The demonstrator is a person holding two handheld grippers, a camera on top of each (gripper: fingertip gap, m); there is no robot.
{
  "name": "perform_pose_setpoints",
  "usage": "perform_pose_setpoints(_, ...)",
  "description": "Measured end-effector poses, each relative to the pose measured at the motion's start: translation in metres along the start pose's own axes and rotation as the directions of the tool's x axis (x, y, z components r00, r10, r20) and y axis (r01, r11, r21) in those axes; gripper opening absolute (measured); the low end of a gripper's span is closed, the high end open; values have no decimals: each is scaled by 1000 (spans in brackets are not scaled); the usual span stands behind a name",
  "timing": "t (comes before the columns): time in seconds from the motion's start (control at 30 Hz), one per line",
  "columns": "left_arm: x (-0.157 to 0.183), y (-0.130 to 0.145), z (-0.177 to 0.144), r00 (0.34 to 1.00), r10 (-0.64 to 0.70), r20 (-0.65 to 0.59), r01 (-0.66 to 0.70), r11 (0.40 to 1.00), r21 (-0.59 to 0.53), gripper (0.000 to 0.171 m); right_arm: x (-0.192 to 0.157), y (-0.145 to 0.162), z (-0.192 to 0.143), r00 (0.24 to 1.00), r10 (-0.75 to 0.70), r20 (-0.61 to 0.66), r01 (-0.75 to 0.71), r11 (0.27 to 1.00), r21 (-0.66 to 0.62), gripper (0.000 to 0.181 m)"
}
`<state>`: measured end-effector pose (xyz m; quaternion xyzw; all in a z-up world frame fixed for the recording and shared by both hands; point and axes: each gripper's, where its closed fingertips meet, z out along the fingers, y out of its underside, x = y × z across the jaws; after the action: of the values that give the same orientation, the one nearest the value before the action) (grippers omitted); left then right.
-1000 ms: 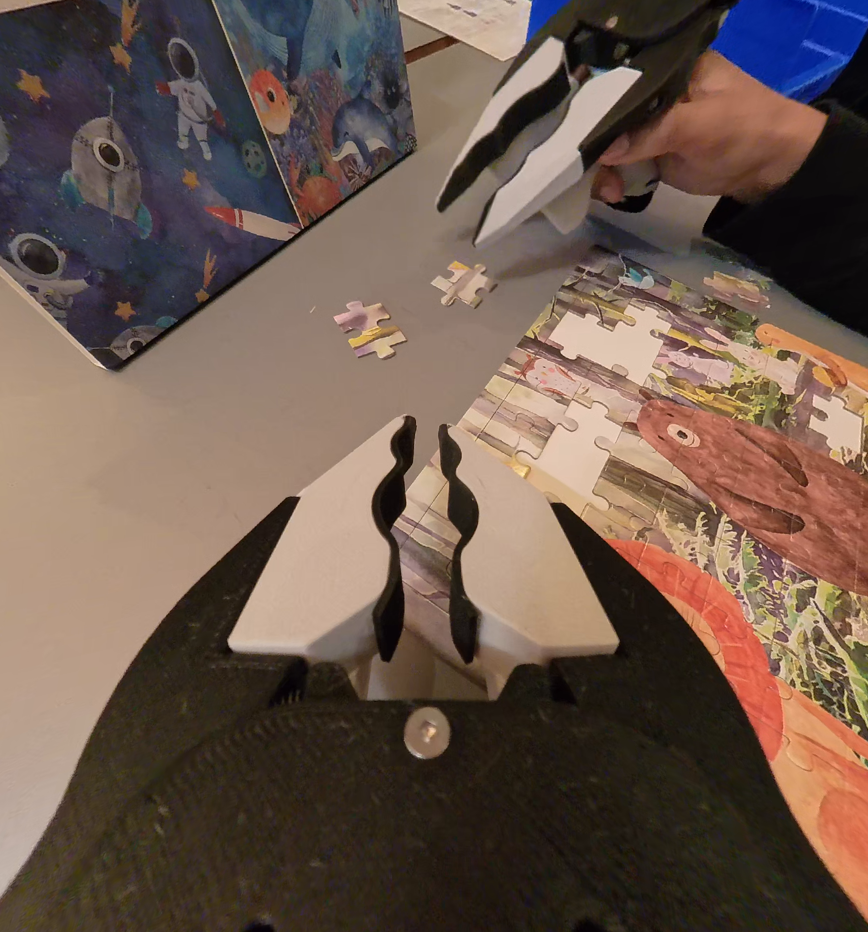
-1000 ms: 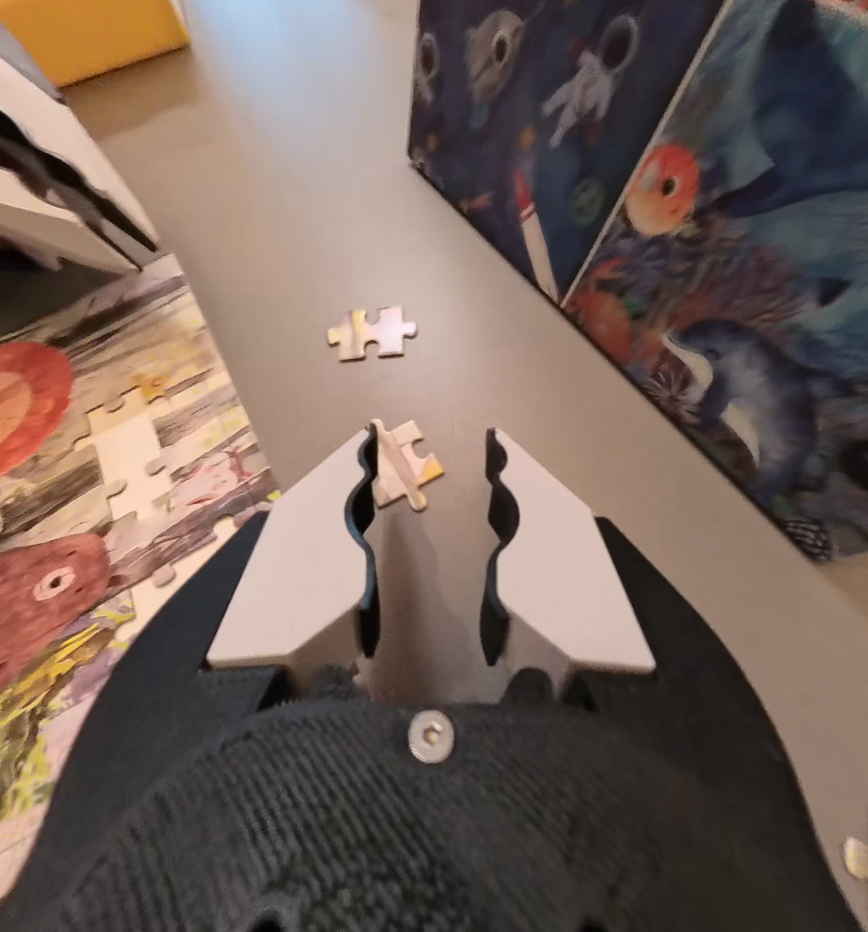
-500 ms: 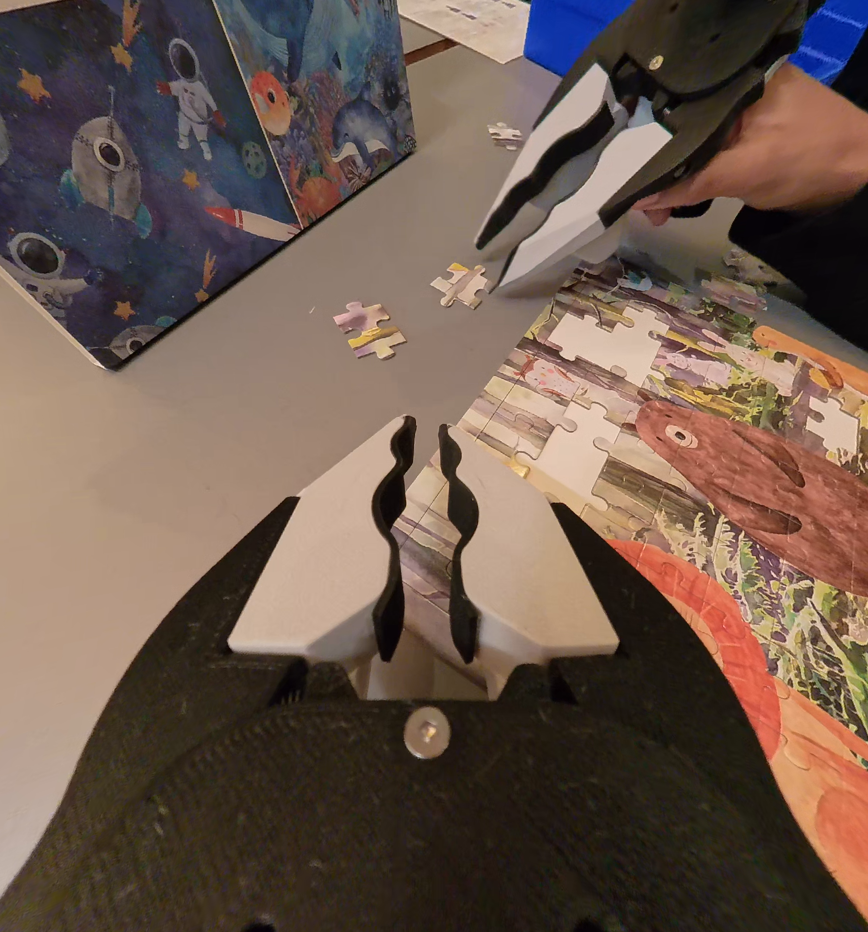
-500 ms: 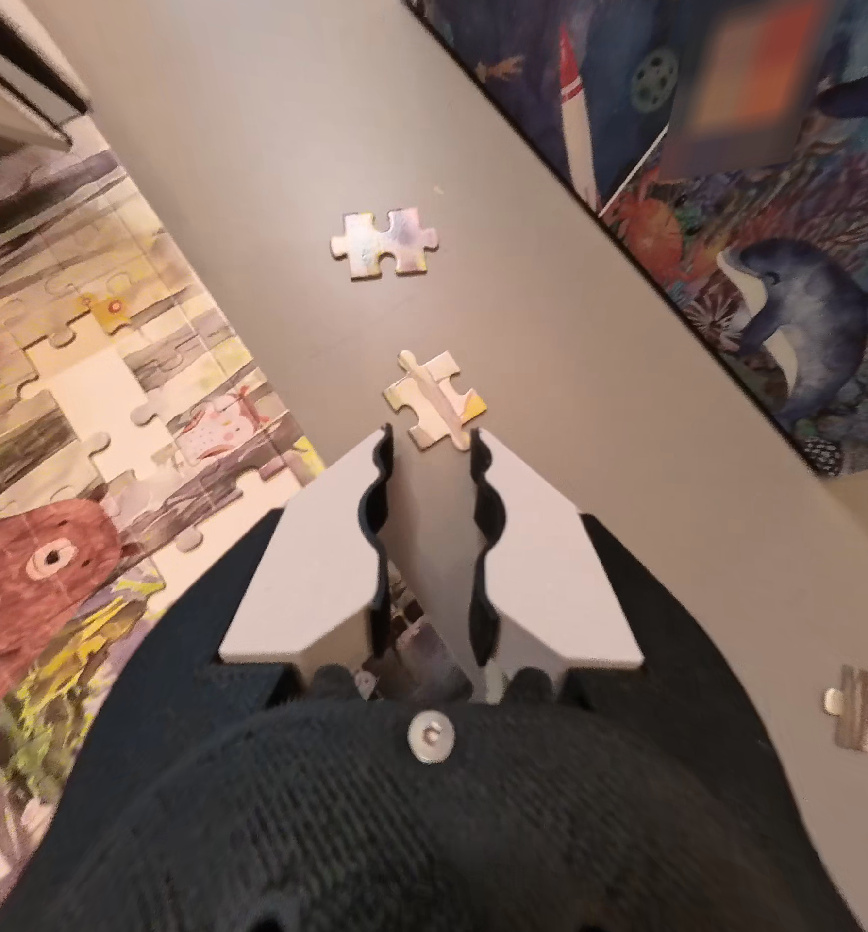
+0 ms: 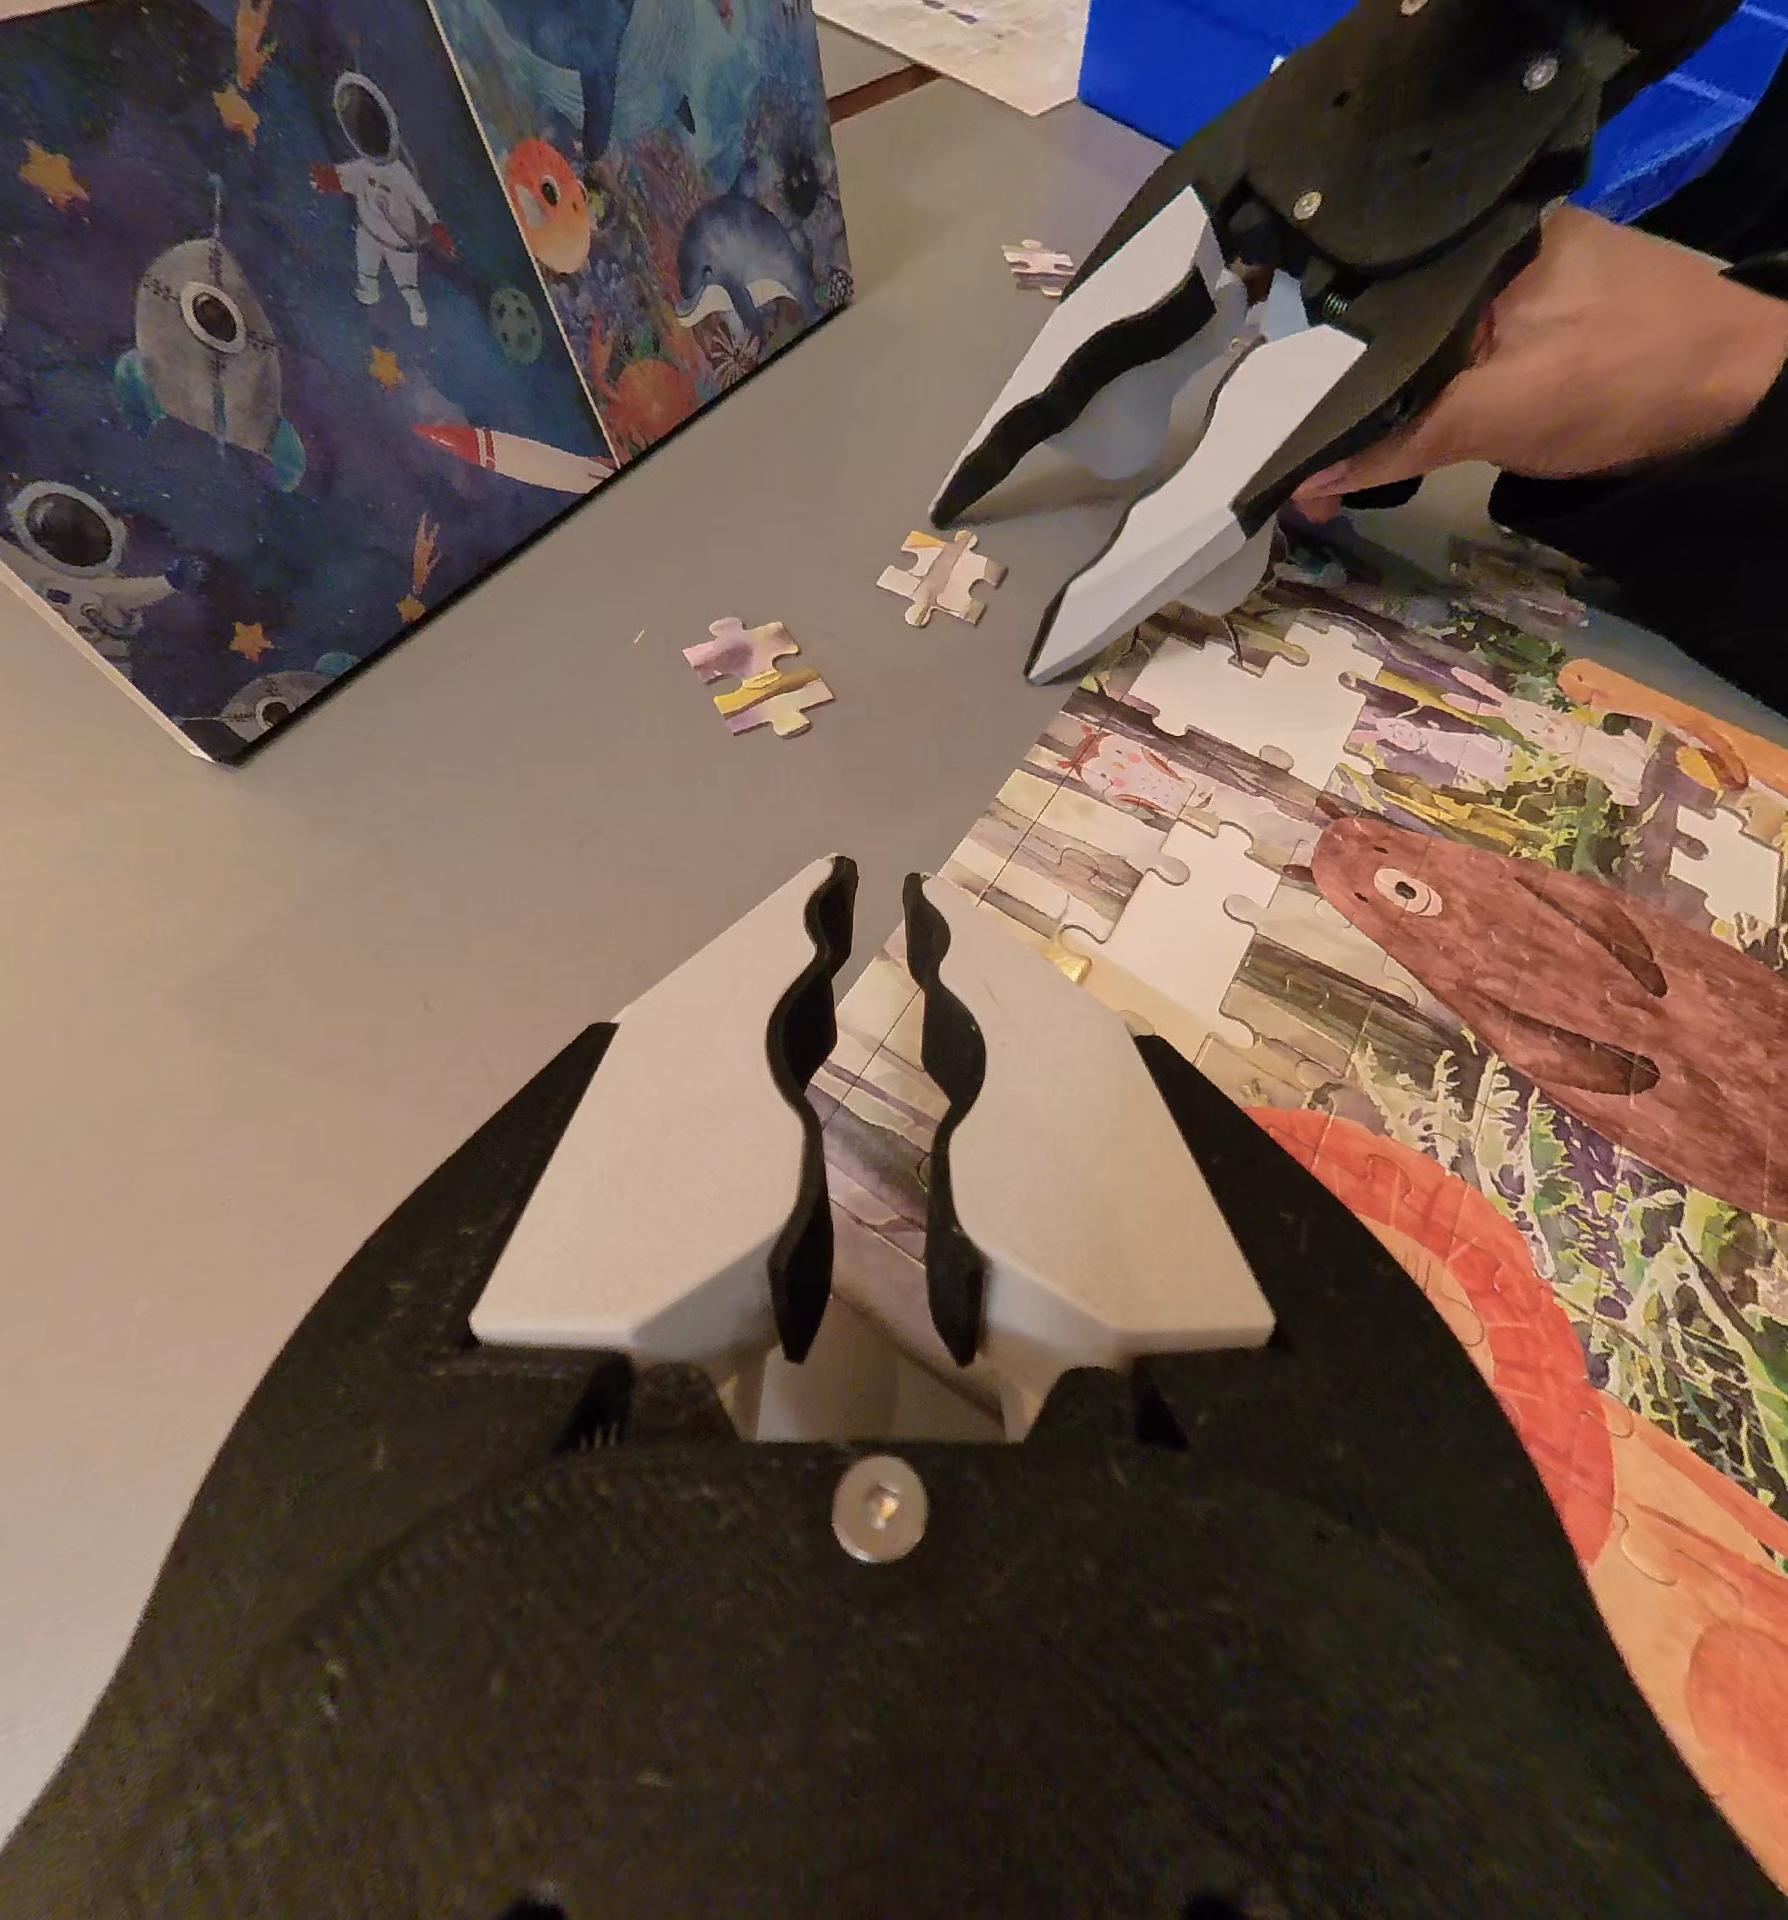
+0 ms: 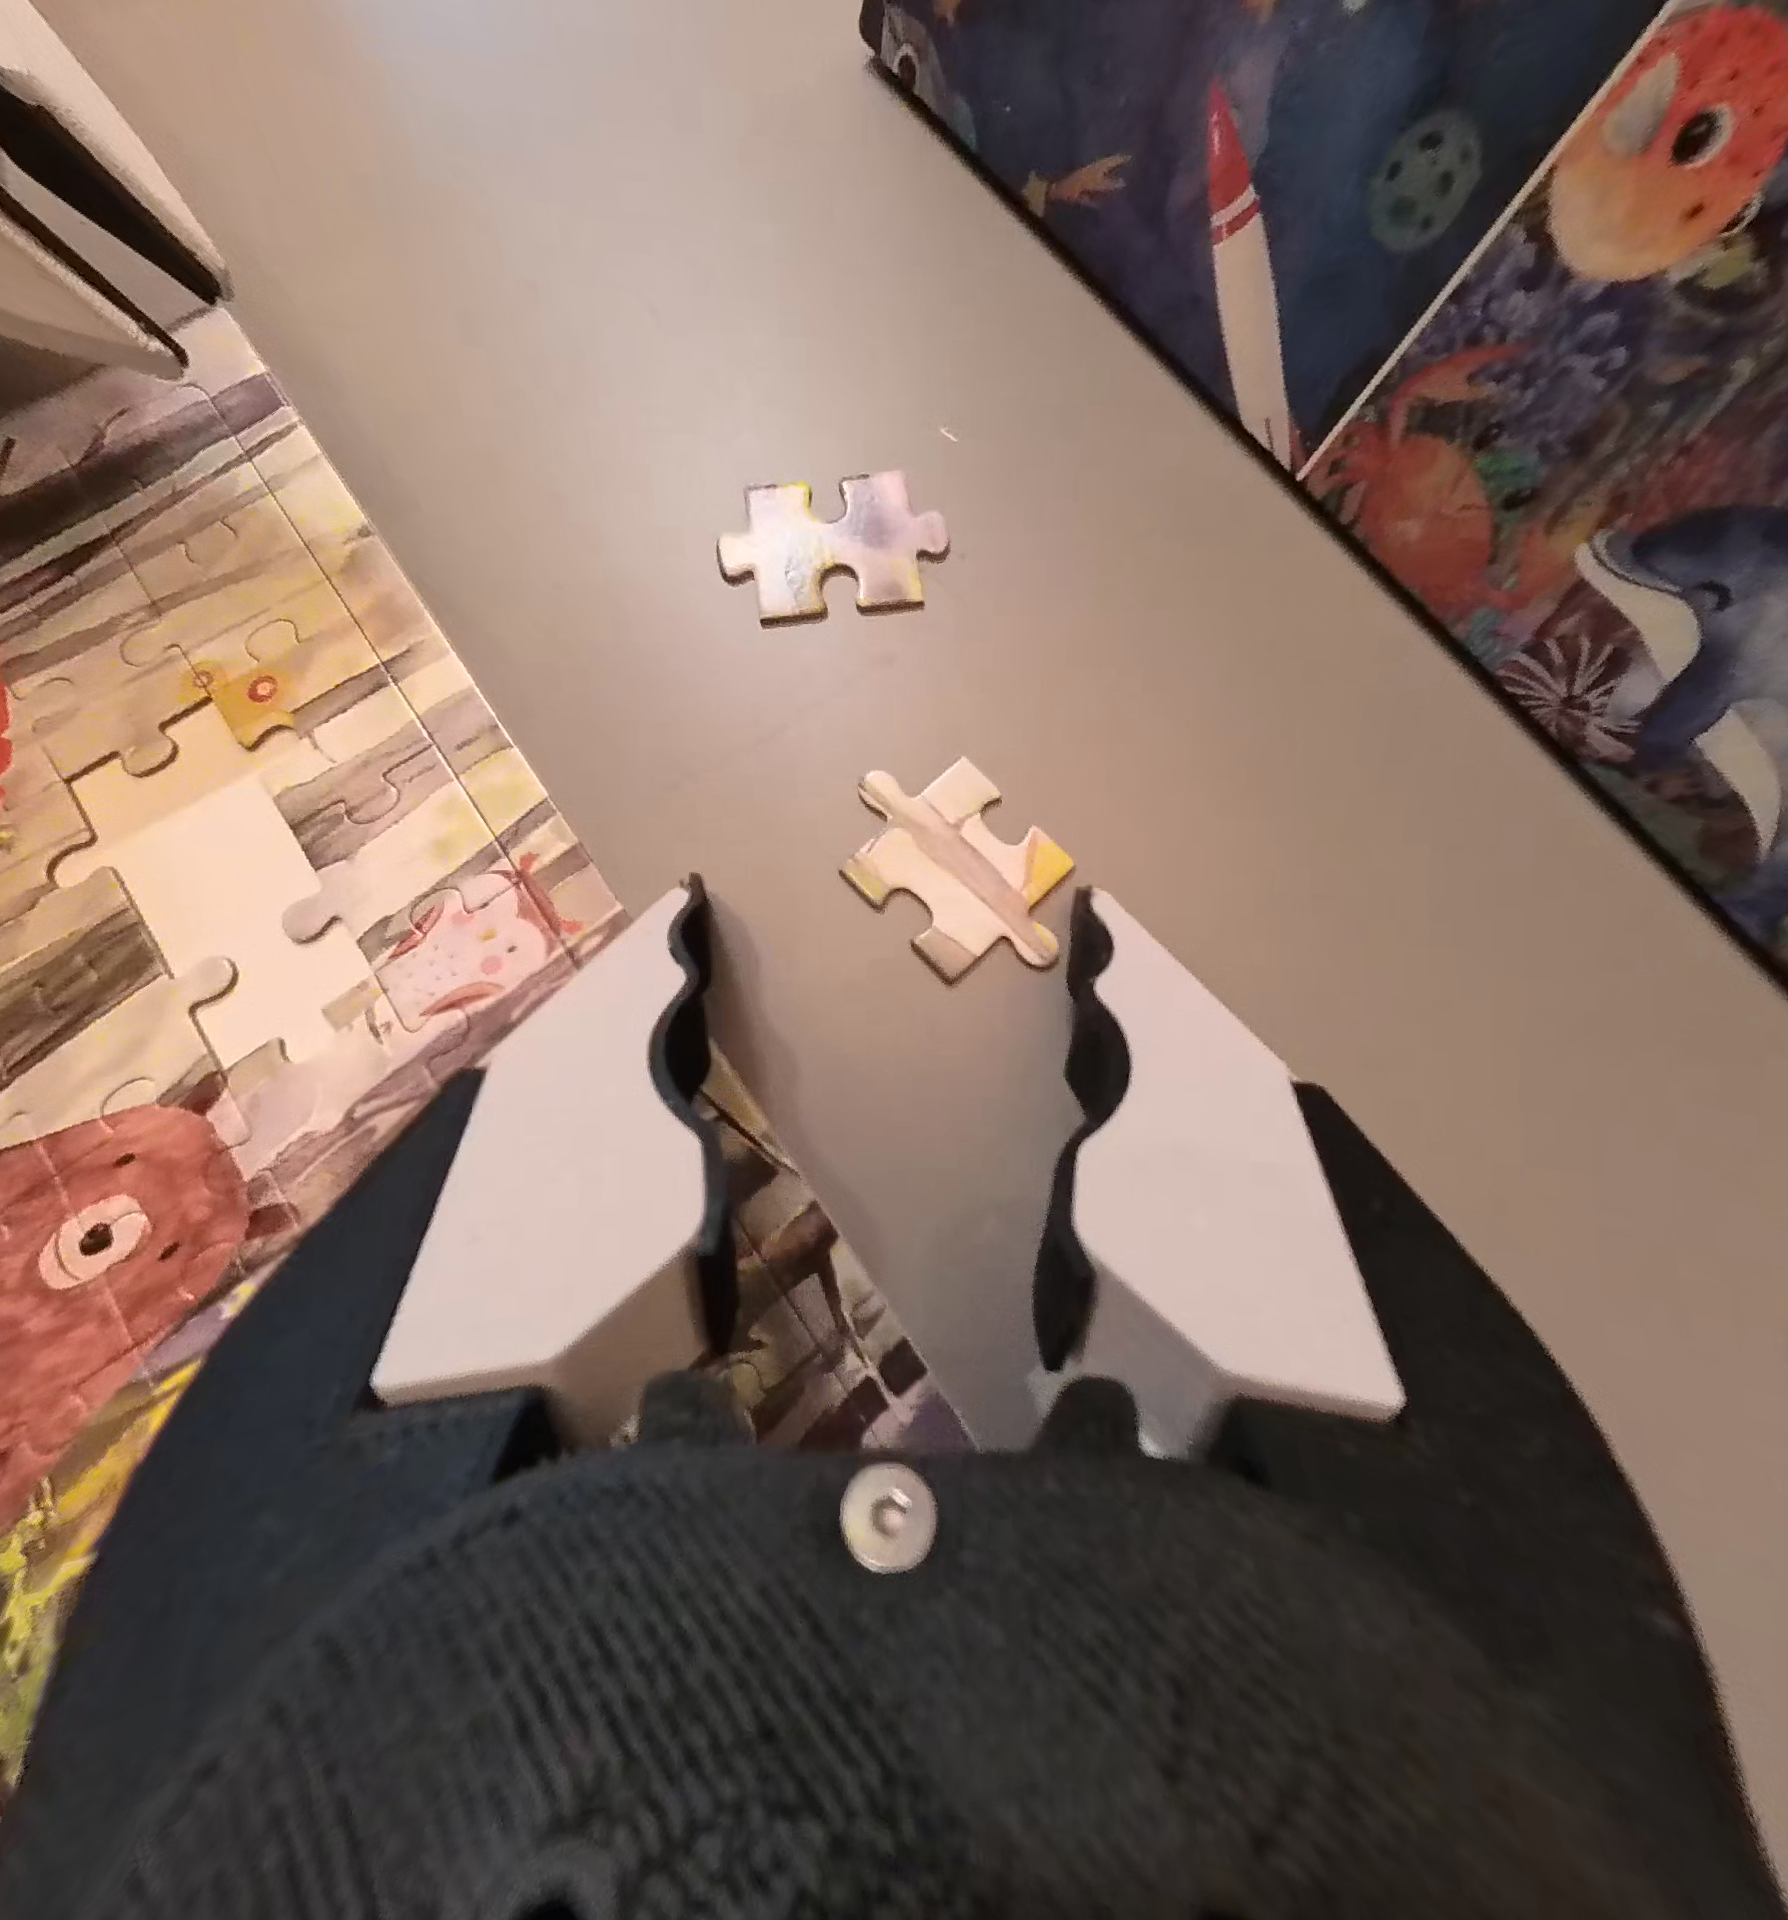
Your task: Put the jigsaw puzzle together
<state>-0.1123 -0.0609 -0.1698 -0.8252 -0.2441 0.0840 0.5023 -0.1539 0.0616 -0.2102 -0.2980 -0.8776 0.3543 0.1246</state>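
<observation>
- The right gripper (image 6: 885, 899) hangs low over the grey table (image 6: 578, 270) with its jaws spread wide and nothing between them; the gap looks set to take in the near loose piece (image 6: 957, 871), a pale one with a yellow corner lying flat just beyond the fingertips
- That piece sits closer to the right-hand finger than to the middle of the gap, so I judge the gripper needs a small shift right before it can close on it
- A second loose piece (image 6: 833, 545), purplish grey, lies farther off on the bare table, well apart from the first
- The jigsaw puzzle (image 5: 1472, 997) lies flat on the right of the table in the left wrist view, mostly assembled, with several white holes showing near its far left corner; the loose pieces rest just off that corner, likely because they belong there
- The left gripper (image 5: 879, 883) hovers over the puzzle's near left edge, jaws nearly together with a narrow slit and holding nothing; probably waiting or ready to steady the puzzle
- A picture-covered box (image 5: 370, 312) stands at the far left, clear of the work
</observation>
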Motion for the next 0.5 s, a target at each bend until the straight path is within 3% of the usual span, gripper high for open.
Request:
perform_pose_setpoints(0.23, 0, 0, 0, 1000, 4, 1, -4, 1000, -2, 7, -12, -8, 3, 996, 26, 80, -30, 998, 50, 73)
perform_pose_setpoints(0.3, 1, 0, 0, 1000, 7, 1, -7, 1000, -3, 7, -7, -7, 1, 999, 16, 49, -18, 999, 41, 74)
perform_pose_setpoints(0.5, 0, 0, 0, 1000, 5, 1, -5, 1000, 0, 7, 5, -13, -19, 996, 94, 4, -94, 993, 66, 56)
